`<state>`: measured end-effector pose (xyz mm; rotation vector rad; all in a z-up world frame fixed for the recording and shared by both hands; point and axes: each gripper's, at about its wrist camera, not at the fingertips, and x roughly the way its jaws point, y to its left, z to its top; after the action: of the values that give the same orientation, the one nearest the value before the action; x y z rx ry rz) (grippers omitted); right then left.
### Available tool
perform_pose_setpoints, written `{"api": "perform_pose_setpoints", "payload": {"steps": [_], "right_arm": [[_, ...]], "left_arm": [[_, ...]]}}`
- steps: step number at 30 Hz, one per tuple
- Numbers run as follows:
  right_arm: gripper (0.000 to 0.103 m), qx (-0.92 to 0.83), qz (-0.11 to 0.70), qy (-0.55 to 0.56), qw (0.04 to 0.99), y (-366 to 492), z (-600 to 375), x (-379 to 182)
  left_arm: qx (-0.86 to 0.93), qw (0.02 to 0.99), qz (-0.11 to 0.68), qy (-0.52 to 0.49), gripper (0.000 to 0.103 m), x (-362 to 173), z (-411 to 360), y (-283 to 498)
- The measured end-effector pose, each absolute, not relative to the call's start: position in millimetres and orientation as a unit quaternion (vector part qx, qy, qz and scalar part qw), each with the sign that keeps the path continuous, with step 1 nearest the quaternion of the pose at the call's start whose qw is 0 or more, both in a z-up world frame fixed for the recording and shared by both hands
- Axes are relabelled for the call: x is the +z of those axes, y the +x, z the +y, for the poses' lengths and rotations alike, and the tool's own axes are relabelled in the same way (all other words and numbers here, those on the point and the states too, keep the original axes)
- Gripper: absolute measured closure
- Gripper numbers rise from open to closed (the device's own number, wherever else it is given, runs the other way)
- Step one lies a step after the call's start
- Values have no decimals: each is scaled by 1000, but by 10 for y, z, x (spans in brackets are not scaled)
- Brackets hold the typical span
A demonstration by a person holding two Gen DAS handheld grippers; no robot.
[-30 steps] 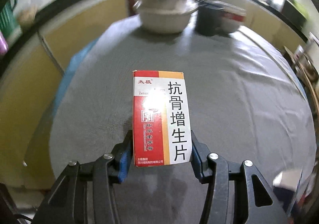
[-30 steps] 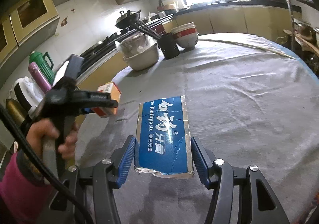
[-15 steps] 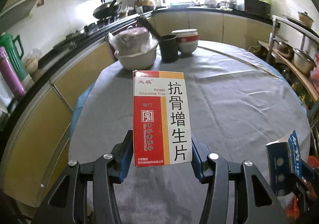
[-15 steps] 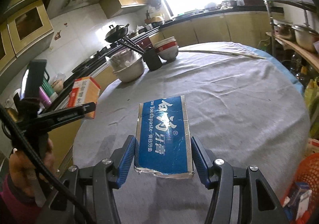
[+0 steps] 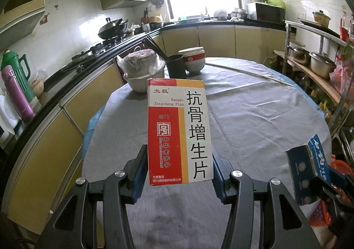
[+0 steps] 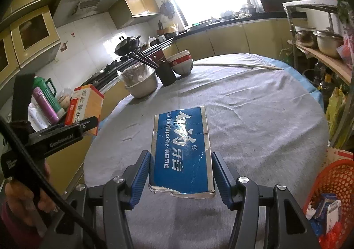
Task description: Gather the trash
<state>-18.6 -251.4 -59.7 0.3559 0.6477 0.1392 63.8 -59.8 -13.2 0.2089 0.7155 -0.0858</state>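
Firmly, each claw (image 5: 179, 173) grips its box (image 5: 179, 131) (held aloft).

medicine box (image 5: 179, 131) between the left jaws: "太极", "Kanggu Zengsheng Pian", "抗骨增生片", "中华老字号" | toothpaste box (image 6: 182, 153) between the right jaws: "Toothpaste", "牙膏", ® mark | left gripper (image 6: 88, 122) side bar, left of the right jaws: "GenRobot.AI"

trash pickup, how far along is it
Done: some packets already lie in the red basket. In hand: the left gripper holds the medicine box and the right gripper holds the toothpaste box, both lifted off the table. Left: dropping both into the basket.
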Motion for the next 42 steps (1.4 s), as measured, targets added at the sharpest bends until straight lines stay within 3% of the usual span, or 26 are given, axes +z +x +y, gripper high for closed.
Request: {"api": "perform_pose_setpoints", "payload": {"steps": [42], "right_arm": [[44,4,244,224,944,-1167,-3233,-367]], "left_arm": [[-134,930,290,181,50,99,-1506,-188]]}}
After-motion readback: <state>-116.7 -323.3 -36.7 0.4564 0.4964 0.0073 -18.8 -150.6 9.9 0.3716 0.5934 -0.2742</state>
